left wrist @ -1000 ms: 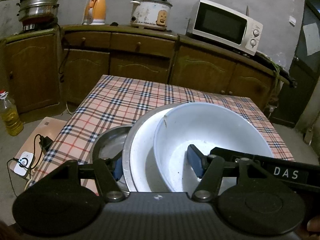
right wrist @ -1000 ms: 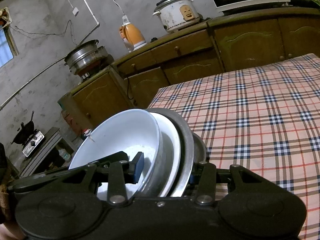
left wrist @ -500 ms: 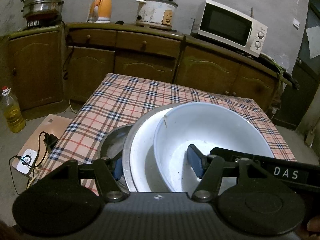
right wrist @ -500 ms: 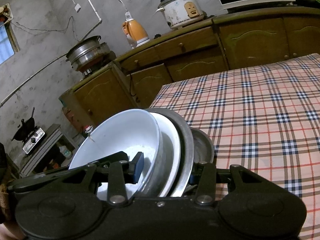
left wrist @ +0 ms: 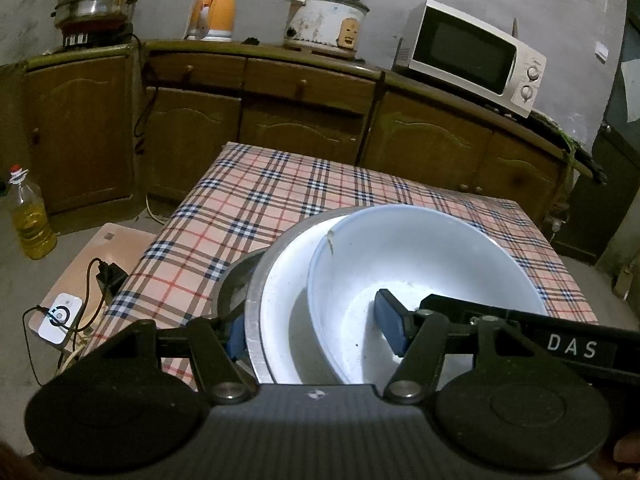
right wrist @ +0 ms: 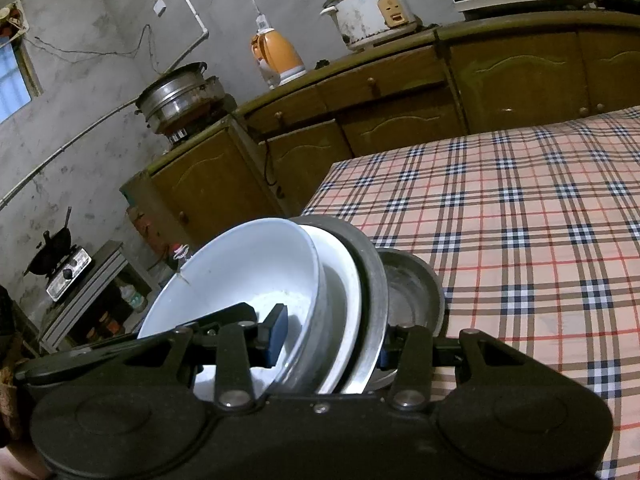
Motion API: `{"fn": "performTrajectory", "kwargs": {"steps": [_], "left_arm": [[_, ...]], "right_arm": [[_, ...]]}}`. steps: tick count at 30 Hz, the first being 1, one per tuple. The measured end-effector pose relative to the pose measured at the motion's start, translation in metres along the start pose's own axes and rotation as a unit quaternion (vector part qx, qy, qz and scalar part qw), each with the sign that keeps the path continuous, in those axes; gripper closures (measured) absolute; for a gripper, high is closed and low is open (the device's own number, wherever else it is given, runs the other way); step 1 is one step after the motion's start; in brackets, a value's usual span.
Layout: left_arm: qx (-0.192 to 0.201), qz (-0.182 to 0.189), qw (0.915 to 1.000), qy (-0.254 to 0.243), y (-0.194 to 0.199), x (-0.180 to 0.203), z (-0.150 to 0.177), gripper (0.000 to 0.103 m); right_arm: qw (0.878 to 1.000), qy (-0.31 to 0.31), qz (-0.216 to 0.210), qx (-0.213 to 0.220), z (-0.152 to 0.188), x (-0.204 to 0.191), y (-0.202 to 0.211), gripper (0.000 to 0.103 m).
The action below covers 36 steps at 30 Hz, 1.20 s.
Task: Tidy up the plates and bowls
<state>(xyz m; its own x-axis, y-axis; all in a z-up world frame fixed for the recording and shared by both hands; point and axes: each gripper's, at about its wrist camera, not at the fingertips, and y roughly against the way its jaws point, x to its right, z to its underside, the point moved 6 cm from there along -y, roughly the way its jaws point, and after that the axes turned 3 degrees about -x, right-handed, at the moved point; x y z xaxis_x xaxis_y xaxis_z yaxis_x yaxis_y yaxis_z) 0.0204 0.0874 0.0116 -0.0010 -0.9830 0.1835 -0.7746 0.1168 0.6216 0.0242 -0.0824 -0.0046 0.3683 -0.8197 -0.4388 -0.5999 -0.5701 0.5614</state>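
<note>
The checked pink-and-navy cloth-covered worktop [left wrist: 280,208] fills the middle of the room, and over its near edge both claws hold one nested stack of dishes tipped up on edge.

The left claw [left wrist: 316,328] reaches forward with its jaws held fairly wide, one blue pad inside the white bowl and the other against the outer side of the metal dishes, so it is clamped across the stack. The right claw [right wrist: 332,338] comes in from the opposite side, rolled a little to one side, and grips the same way: one pad in the bowl, the other behind the steel rim.

Counting the stack from largest to smallest: one wide stainless-steel basin [left wrist: 256,296] [right wrist: 372,276], one shallow white plate [left wrist: 288,280] [right wrist: 340,272] lying in it, one deep white ceramic bowl [left wrist: 420,256] [right wrist: 248,276] nested on top, and one small round steel dish [right wrist: 412,288] [left wrist: 234,280] behind the basin. Whether that small dish touches the cloth I can't quite tell.
</note>
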Motion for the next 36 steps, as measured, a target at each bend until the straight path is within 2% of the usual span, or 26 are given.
{"fn": "performTrajectory", "kwargs": {"steps": [36], "left_arm": [[-0.02, -0.006, 0.9997, 0.009, -0.019, -0.011, 0.002, 0.039]], "right_arm": [[1.0, -0.006, 0.0, -0.022, 0.005, 0.003, -0.029, 0.05]]}}
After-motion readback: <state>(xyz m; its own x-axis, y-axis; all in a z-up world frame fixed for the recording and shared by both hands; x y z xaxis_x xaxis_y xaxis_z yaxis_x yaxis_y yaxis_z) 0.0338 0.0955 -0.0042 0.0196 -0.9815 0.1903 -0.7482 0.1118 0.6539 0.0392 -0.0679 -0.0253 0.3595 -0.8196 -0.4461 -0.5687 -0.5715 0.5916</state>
